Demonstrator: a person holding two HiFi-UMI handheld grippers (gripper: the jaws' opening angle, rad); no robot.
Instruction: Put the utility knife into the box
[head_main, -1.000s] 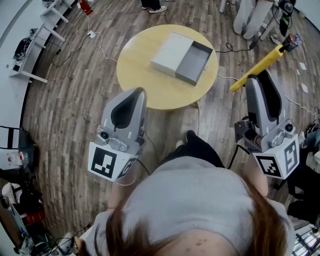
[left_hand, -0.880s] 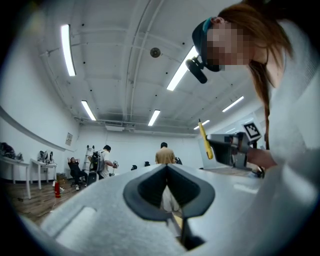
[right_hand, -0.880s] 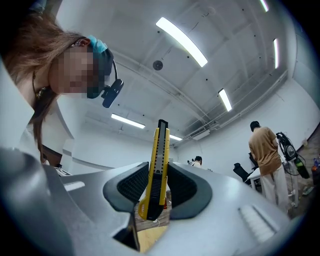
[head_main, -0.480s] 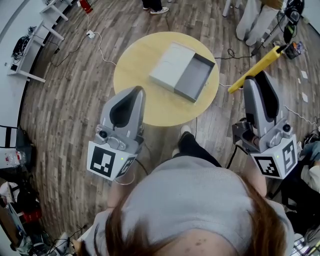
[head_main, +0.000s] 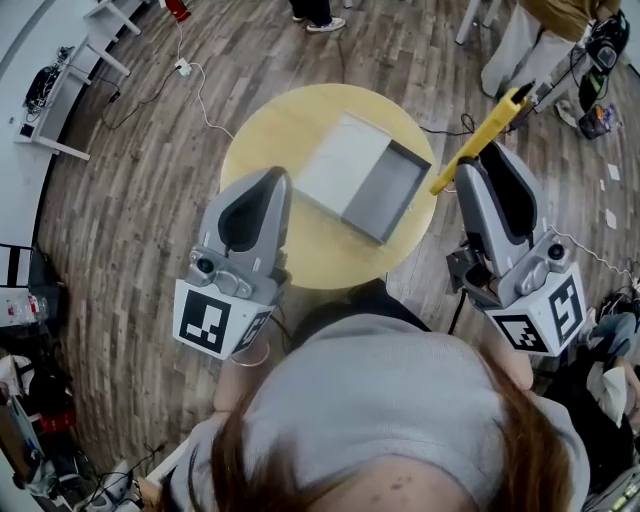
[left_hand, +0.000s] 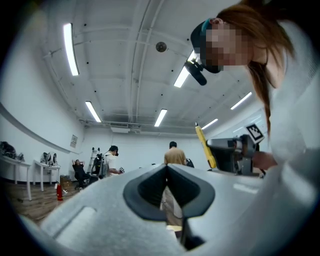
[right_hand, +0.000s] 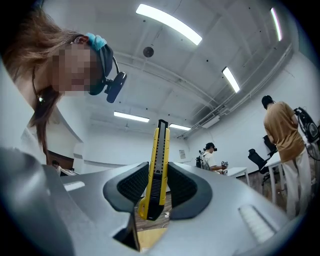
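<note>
- The person holds two grippers above a round yellow table (head_main: 265, 140) on a wood-plank floor (head_main: 130, 230).
- The right gripper (head_main: 478, 168) is clamped on a yellow utility knife (head_main: 480, 135), its jaws pressed against the handle's lower part.
- In the right gripper view the knife (right_hand: 156, 170) stands upright between the dark ribbed pads (right_hand: 134, 184).
- In the head view the knife points to about 1 o'clock, in the air by the table's 3 o'clock edge.
- The box (head_main: 385, 190), an open grey tray beside a white part (head_main: 340, 160), lies on the table at the knife's 9 o'clock, apart from it.
- The left gripper (head_main: 268, 182) hangs over the table's 7 o'clock edge, jaw tips together, holding nothing.
</note>
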